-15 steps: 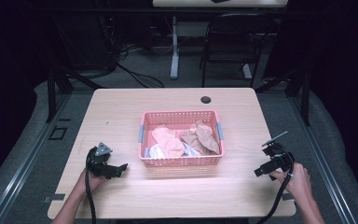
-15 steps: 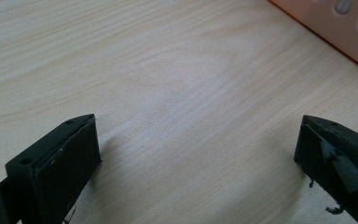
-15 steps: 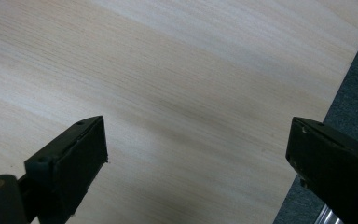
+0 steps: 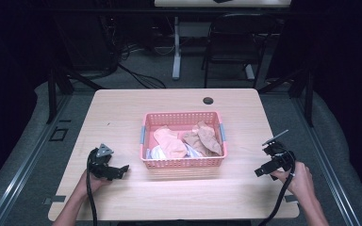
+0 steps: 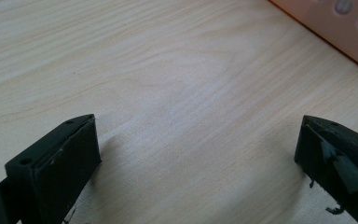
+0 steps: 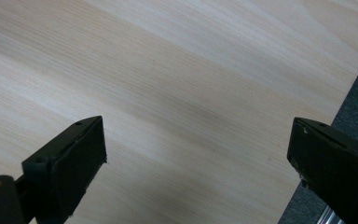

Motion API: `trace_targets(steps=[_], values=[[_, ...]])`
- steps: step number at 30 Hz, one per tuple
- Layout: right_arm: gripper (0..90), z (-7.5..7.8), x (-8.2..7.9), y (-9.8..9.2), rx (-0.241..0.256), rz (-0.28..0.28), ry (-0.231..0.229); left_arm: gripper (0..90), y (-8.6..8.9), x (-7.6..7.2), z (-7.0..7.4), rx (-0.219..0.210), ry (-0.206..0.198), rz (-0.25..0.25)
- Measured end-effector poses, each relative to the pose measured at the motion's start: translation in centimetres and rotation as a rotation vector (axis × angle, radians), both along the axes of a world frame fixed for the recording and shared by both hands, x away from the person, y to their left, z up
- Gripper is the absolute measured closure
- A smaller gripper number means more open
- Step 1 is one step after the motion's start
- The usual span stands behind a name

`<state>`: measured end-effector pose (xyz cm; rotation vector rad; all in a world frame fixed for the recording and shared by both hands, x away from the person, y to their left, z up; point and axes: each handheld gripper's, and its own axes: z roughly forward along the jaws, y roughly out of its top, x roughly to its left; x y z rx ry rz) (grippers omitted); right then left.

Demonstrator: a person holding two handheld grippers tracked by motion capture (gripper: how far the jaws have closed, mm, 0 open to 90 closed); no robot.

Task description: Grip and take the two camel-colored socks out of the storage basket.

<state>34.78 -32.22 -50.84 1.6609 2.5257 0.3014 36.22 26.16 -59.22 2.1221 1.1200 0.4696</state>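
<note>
Pink perforated plastic basket [image 4: 183, 162] at centre of pale wooden surface [image 4: 122, 113], holding crumpled peach, tan and white cloths [image 4: 202, 139]. Left gripper [image 4: 114, 171] and right gripper [image 4: 263, 170] flank it, fingers spread, empty. Step: apparently pre-grasp; next, probably reaching for a cloth.

Right gripper [image 6: 196, 154] jaws spread wide over bare wooden table [image 6: 177, 79]; grey floor [image 6: 354, 93] past edge
</note>
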Motion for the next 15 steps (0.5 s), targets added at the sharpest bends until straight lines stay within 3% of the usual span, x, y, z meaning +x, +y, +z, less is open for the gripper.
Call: trace_targets(steps=[6, 7, 8, 12, 14, 15], values=[[3.8, 0.9, 0.5, 0.7, 0.017, 0.020, -0.003, 0.0, 0.1, -0.4, 0.0, 0.001, 0.002, 0.024], [3.9, 1.1, 0.5, 1.0, 0.020, 0.010, -0.023, 0.0, 0.1, -0.5, 0.0, 0.003, 0.002, 0.023], [3.9, 1.3, 0.7, 1.0, 0.011, 0.027, -0.006, 0.0, 0.1, -0.5, 0.0, 0.001, 0.001, 0.024], [3.9, 2.1, 1.0, 1.3, 0.019, 0.042, -0.010, 0.0, 0.1, -0.5, 0.0, 0.003, 0.001, 0.025], [4.0, 2.3, 1.1, 1.6, 0.024, 0.025, -0.034, 0.0, 0.1, -0.5, 0.0, 0.002, 0.000, 0.027], [4.0, 2.6, 1.2, 1.7, 0.008, 0.044, -0.010, 0.0, 0.2, -0.6, 0.0, 0.000, 0.000, 0.028]])
